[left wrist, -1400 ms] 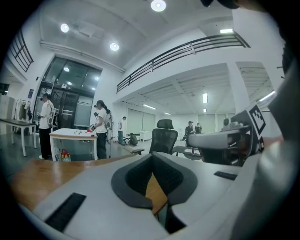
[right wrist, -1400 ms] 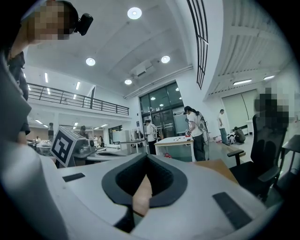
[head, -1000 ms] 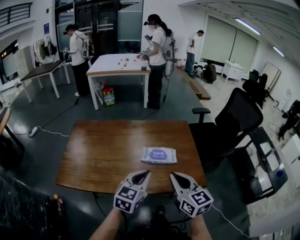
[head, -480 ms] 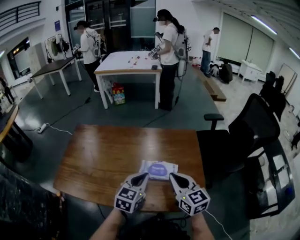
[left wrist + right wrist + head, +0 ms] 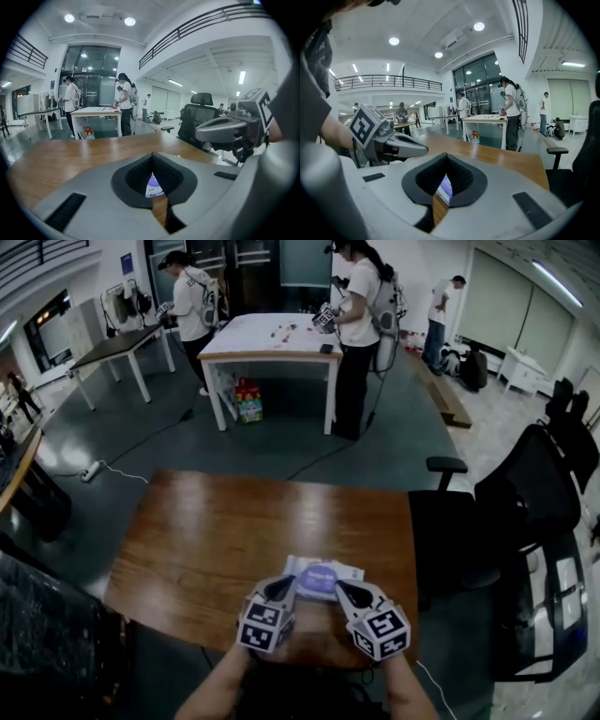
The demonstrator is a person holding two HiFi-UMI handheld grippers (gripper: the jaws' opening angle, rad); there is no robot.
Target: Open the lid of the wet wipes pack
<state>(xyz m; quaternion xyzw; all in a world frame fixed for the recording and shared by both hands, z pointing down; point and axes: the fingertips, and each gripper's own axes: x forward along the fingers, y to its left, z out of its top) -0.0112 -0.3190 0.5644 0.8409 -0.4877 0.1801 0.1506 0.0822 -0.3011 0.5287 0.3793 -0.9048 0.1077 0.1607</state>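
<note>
On table (image 5: 206, 531), near edge, right of centre: pack (image 5: 349, 571) lies flat, long axis left-right across the head view. Both grippers point at it from the near side. Left gripper (image 5: 284, 586) sits at its left near corner, right gripper (image 5: 339, 588) at the near edge just right of the purple lid (image 5: 320, 577). Both jaw pairs are pressed together, nothing pinched. Right tip looks nearer the lid; left suits pinning the pack's left end.

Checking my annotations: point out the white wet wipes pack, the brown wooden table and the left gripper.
white wet wipes pack (image 5: 317, 577): head view, purple label.
brown wooden table (image 5: 225, 531): head view, bare top.
left gripper (image 5: 289, 583): head view, tips of fingers.
</note>
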